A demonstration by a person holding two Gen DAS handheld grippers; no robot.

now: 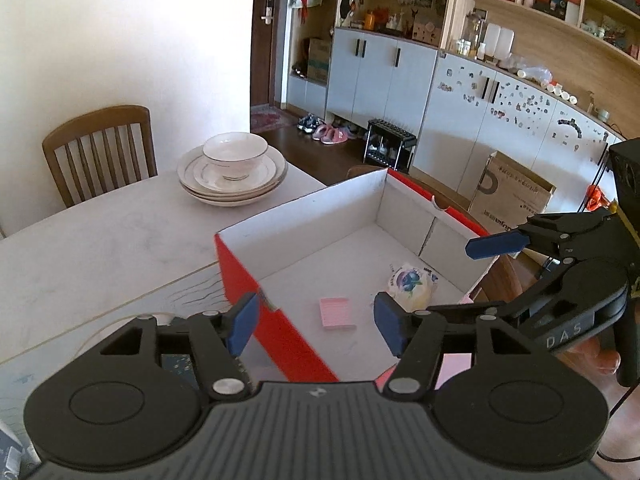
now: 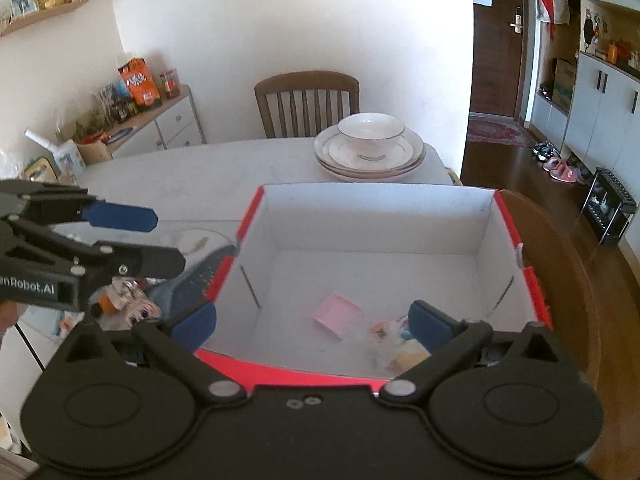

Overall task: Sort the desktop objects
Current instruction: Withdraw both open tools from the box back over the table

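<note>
- Your left gripper hangs over the near-left corner of the red cardboard box with a white inside; its blue pads are partly spread and nothing is between them.
- Your right gripper hangs over the near edge of the same box, jaws spread wide, nothing pinched.
- On the box floor lie a small pink pad of sticky notes and, just beside it, a clear snack packet with a blue print; in the right wrist view the packet is partly hidden behind the right pad.
- The box sits on a pale, whitish table top, at its edge.
- At the far end of the table you have a white bowl with a thin rim line standing in a stack of white plates.
- A brown wooden chair with a slatted back stands behind the table, against a plain white wall.
- To the left of the box, under your left gripper, lies a clutter of small packets; I cannot tell what they are.
- The room has grey-white cupboards with open wooden shelves, a dark wooden door, dark wood flooring, and shoes by the cupboards.
</note>
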